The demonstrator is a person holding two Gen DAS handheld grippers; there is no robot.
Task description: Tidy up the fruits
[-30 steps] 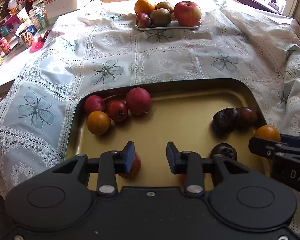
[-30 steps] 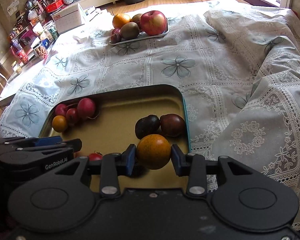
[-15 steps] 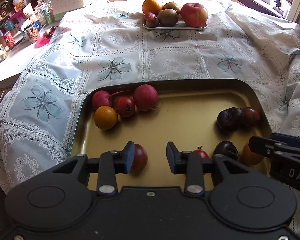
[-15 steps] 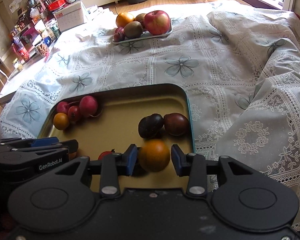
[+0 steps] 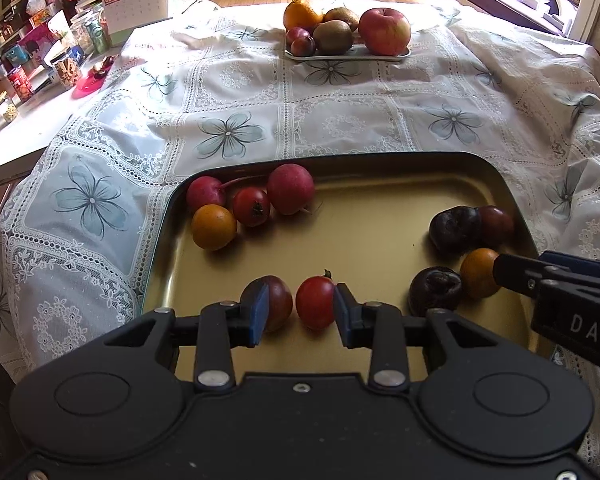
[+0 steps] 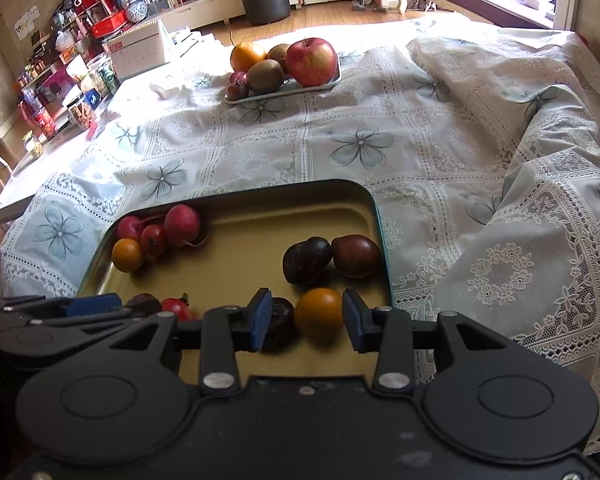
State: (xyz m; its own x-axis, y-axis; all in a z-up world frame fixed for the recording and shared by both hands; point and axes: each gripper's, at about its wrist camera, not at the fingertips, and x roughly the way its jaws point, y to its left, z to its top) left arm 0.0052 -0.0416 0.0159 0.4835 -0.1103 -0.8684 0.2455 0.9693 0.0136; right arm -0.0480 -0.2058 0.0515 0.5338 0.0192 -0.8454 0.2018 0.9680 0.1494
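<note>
Gold tray [image 5: 380, 184] with dark rim, set on a lace tablecloth [image 5: 340, 120] printed with blue flowers, holding small fruits in groups. Left gripper [image 5: 296, 312]: jaws apart, nothing clamped; a red tomato [image 5: 315, 307] lies on the tray between the blue pads, close against the right-hand one, and a dark red plum [image 5: 278, 304] sits half hidden behind the left-hand pad. Ahead and to the left of this gripper: two pink radishes [image 5: 290, 188], a small red fruit [image 5: 251, 206] and an orange fruit [image 5: 213, 227], clustered in the tray's far left corner. Right gripper [image 6: 306, 320]: jaws parted, gripping nothing; an orange round fruit [image 6: 319, 314] rests on the tray between its pads with a gap on either side, a dark fruit [image 6: 282, 322] just beside it toward the left pad. Just ahead of this gripper: two dark plums [image 6: 332, 258] touching each other by the tray's right wall. Far ahead of both tools: a white plate [image 6: 320, 87] bearing an apple [image 6: 312, 60], kiwis, an orange and small plums.
</note>
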